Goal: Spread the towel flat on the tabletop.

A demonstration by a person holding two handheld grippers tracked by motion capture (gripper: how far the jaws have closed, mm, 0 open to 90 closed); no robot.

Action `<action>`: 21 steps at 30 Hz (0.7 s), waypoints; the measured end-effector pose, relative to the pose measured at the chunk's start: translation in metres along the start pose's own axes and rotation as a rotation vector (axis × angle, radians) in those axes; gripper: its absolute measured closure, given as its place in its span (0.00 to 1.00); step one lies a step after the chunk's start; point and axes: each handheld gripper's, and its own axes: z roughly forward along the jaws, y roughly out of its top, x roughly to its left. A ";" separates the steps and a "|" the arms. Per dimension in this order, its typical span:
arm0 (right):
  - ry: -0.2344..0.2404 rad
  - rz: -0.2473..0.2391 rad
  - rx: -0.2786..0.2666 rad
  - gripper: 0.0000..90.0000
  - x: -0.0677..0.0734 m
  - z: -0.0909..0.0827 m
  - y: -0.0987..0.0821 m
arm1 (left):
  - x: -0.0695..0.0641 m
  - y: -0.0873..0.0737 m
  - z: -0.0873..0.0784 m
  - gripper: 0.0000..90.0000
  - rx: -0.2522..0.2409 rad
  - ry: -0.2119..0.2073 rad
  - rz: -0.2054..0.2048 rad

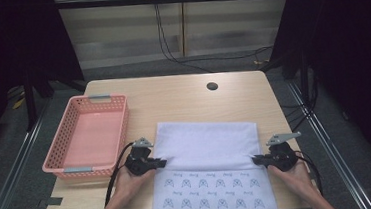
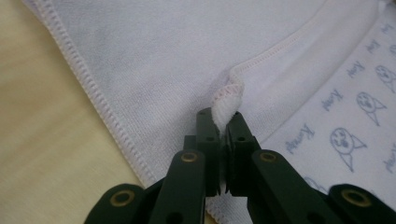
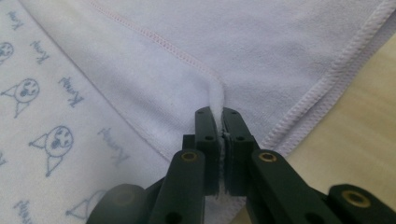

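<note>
White towel (image 1: 210,155), cat print, half-folded; left claw (image 1: 162,162), right claw (image 1: 256,160) clamping hem.

This looks like a lab or recording booth set up for staged table work. Black curtains (image 1: 354,46) hang at three and nine o'clock around a pale wooden table with a round cable hole (image 1: 212,86). At twelve o'clock, black cables (image 1: 169,45) trail from a wall socket down plain beige panels (image 1: 133,33) to grey carpet (image 1: 347,152).
</note>
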 end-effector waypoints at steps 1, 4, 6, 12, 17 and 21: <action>-0.001 0.011 -0.002 0.97 -0.004 0.003 0.004 | 0.004 0.003 0.002 0.96 -0.003 -0.006 -0.001; -0.004 0.023 -0.009 0.97 -0.016 0.011 0.015 | 0.011 0.014 0.008 0.96 -0.001 0.018 -0.012; -0.021 0.021 0.002 0.97 -0.022 0.015 0.022 | 0.012 0.017 0.010 0.96 0.002 0.032 0.002; -0.065 0.027 -0.001 0.97 -0.039 0.026 0.039 | 0.033 0.042 0.028 0.96 -0.019 0.078 -0.016; -0.087 0.074 -0.035 0.97 -0.056 0.038 0.052 | 0.049 0.062 0.038 0.96 -0.013 0.124 -0.021; -0.109 0.079 -0.037 0.97 -0.064 0.048 0.065 | 0.063 0.072 0.045 0.96 -0.037 0.141 -0.058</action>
